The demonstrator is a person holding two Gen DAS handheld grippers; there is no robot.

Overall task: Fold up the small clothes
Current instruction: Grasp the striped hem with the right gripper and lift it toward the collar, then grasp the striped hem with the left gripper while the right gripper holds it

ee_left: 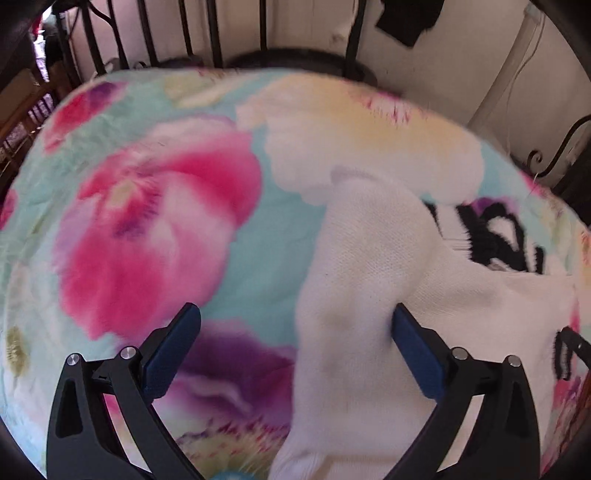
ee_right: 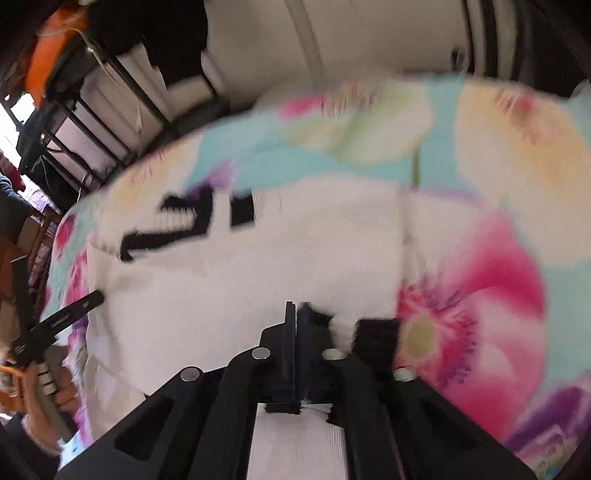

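1. The white knitted sweater lies on the flowered blanket that covers the bed. A sleeve runs lengthwise away from the left gripper, its long axis pointing up and slightly right in the left wrist view.

2. The left gripper's jaws stand wide apart. The sleeve passes between them, against the right blue pad and well apart from the left one, so closing here would pinch only one edge.

3. The right gripper has its jaws pressed together on the sweater's near edge. White cloth shows beneath them, though motion blur makes it hard to tell how much is caught.

4. The sweater's body spreads ahead of the right gripper, its black woven lettering on the far left side. The left gripper shows at that view's left edge, beside the cloth.

5. The knit is soft, thick and limp, with a fine ribbed texture. It will likely drape and slide on the plush blanket, which is fuzzy, printed in pink, purple and aqua.

6. A black metal bed frame rises behind the blanket.
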